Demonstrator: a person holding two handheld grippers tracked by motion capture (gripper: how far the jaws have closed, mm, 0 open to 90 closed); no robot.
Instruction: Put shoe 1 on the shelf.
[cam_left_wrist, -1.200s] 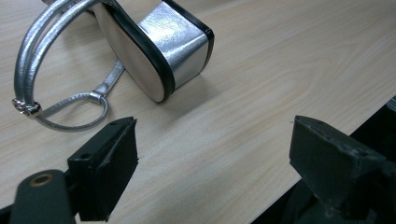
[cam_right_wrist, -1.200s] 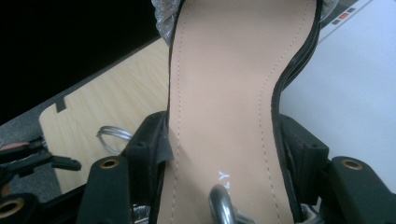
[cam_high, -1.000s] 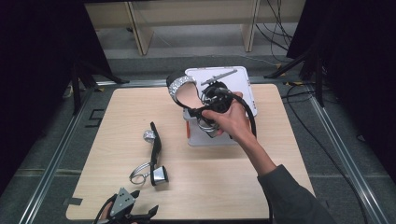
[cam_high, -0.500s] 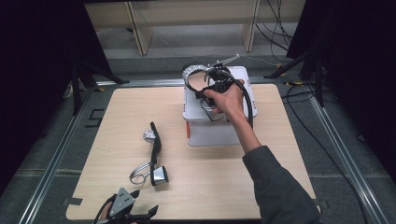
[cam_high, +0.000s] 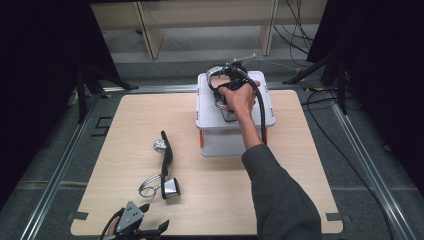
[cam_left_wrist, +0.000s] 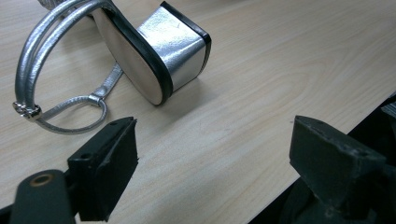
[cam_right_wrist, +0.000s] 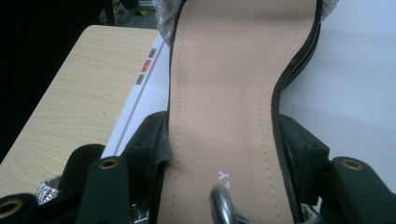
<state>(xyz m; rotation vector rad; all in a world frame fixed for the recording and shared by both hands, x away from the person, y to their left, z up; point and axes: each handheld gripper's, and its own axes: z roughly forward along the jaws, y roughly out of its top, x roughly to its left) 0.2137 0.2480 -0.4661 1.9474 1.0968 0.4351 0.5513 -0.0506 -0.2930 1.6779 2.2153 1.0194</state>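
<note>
Your right gripper (cam_right_wrist: 219, 154) is pinching a sandal (cam_right_wrist: 238, 84) across its sole, one jaw pressing on each edge, tan insole facing the gripper's camera. You are holding it over the white lid of the box (cam_high: 210, 107) at the far side of the bench (cam_high: 300, 200), with the toe end pointing away from you; whether the sandal is touching the lid cannot be told. Your right hand (cam_high: 237, 97) is reaching out above the box. Your left gripper (cam_high: 132, 222) is lying at the near edge of the bench with its jaws spread and nothing between them. Just beyond it, the other sandal (cam_left_wrist: 154, 46) is lying on its side, silver block heel toward the left gripper.
</note>
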